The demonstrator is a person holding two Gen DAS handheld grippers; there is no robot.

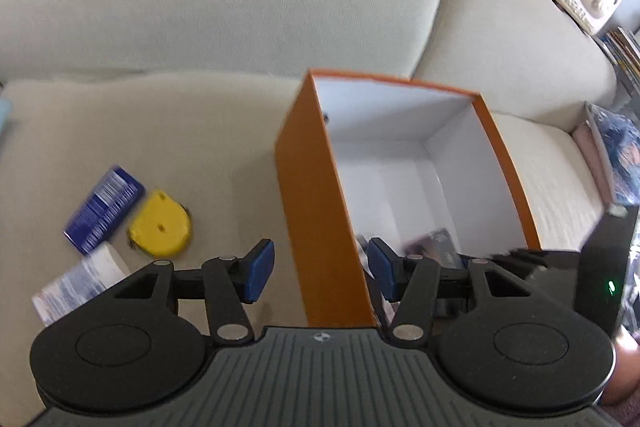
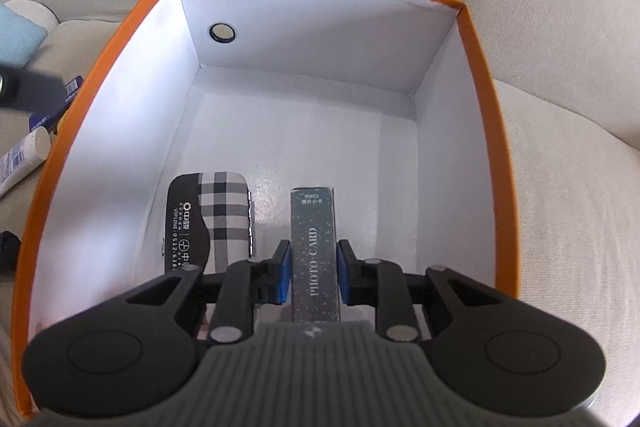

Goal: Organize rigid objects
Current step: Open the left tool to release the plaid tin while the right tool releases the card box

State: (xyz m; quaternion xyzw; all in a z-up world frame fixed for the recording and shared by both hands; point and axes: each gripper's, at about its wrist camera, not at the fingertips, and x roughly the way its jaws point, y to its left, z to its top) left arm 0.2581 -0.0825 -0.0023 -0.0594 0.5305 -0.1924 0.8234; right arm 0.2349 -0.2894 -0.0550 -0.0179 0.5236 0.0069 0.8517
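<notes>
Cardboard-stiff and light, the photo-card box (image 2: 314, 255) is sitting clenched mid-length in the right gripper (image 2: 312, 277) — left gripper (image 1: 320, 271) hanging released.

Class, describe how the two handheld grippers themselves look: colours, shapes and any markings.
Both look alike. The left gripper and right gripper each have a grey ribbed body with a small round emblem, two black round housings, black linkage arms with silver pivot pins, and blue pads on the fingers. No cables or sleeves show.
</notes>
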